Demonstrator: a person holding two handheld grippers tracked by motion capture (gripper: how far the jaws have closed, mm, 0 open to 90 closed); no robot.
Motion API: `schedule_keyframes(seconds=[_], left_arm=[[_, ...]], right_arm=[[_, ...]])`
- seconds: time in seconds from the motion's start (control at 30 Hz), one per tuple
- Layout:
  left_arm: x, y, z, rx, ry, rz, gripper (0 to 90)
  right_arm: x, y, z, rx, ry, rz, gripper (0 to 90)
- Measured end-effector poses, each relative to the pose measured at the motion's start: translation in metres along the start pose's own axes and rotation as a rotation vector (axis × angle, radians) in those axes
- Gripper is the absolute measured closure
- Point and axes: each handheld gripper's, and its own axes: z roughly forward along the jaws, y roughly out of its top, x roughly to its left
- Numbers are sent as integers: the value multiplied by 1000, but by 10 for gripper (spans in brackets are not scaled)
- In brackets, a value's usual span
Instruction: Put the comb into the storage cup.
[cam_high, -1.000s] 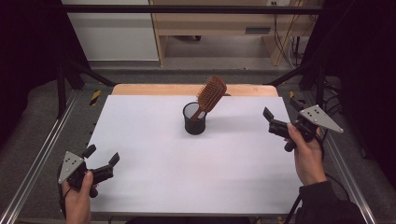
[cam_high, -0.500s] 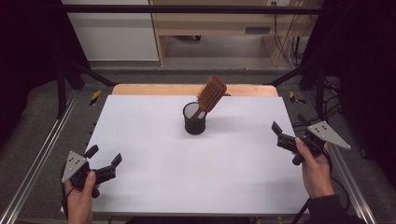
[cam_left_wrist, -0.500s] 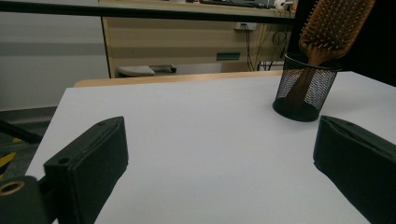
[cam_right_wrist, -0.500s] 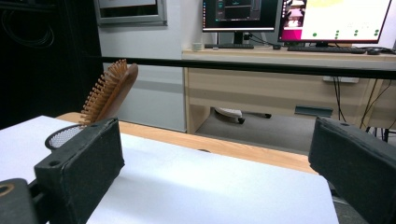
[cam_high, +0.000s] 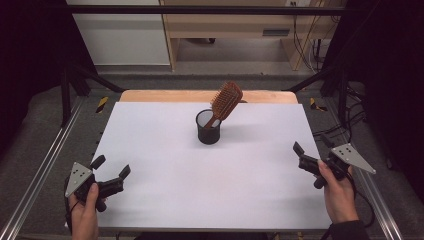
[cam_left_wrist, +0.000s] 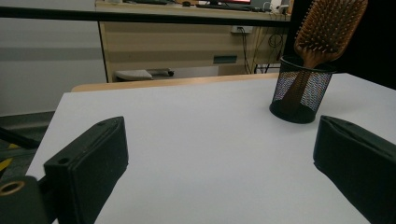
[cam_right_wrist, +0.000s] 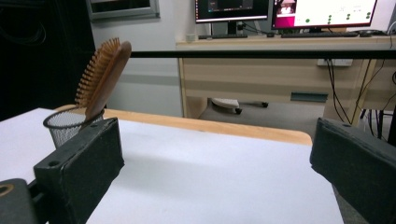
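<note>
A black mesh cup (cam_high: 208, 128) stands upright at the middle of the white table (cam_high: 165, 150), toward the back. A wooden hairbrush (cam_high: 226, 101) stands in it handle down, head leaning right. My left gripper (cam_high: 111, 166) is open near the front left corner, held in a hand, with nothing between its jaws. My right gripper (cam_high: 311, 145) is open at the table's right edge, also empty. In the left gripper view my left gripper (cam_left_wrist: 219, 140) frames bare table, with the cup (cam_left_wrist: 301, 91) and brush (cam_left_wrist: 327, 28) beyond. The right gripper view has my right gripper (cam_right_wrist: 217, 135) with the cup (cam_right_wrist: 65, 126) and brush (cam_right_wrist: 105, 70) at left.
A wooden strip (cam_high: 200, 96) runs along the table's far edge. Metal rails (cam_high: 42, 170) flank both sides. A wooden desk (cam_right_wrist: 280, 74) with monitors (cam_right_wrist: 280, 11) stands behind the table.
My right gripper has drawn back from beside the cup toward the near right edge of the table, still open. The left gripper has hardly moved.
</note>
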Motion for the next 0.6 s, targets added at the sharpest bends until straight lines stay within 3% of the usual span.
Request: schedule_keyframes(seconds=[0.6], left_arm=[[1,0,-2,-3,4,0,37]], right_arm=[[8,-27,-4,52,43,-19,26]])
